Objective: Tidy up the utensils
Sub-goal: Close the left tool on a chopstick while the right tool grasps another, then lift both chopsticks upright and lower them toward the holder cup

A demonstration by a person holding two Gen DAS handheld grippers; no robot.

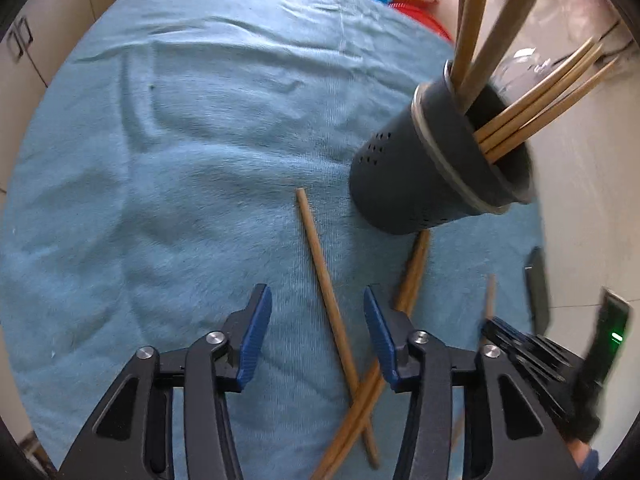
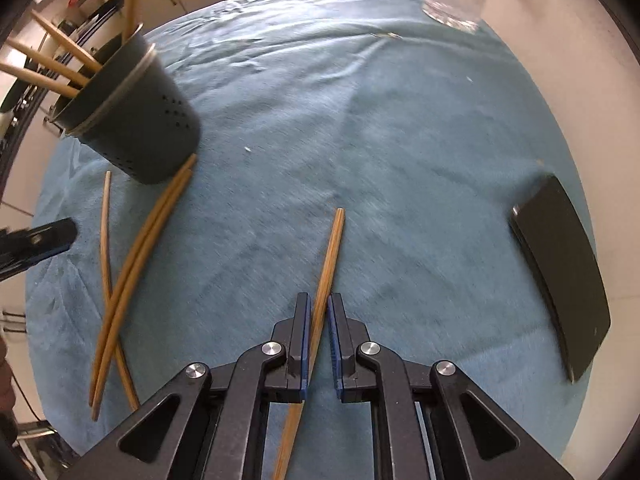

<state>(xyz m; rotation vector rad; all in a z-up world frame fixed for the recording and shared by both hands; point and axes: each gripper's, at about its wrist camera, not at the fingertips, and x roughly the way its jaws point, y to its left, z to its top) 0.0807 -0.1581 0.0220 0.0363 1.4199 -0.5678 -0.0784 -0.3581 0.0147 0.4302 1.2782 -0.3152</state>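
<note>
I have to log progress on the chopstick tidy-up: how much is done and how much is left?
Done: several chopsticks already stand in the dark holder. In hand: the right gripper is shut on one chopstick; the left gripper hangs open over another. Left: that one and the crossed pair on the blue cloth.

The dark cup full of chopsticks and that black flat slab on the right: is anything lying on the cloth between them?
Yes: in the right wrist view, one chopstick, clamped in the right gripper, lies between the dark cup and the black slab; otherwise bare blue cloth.
</note>
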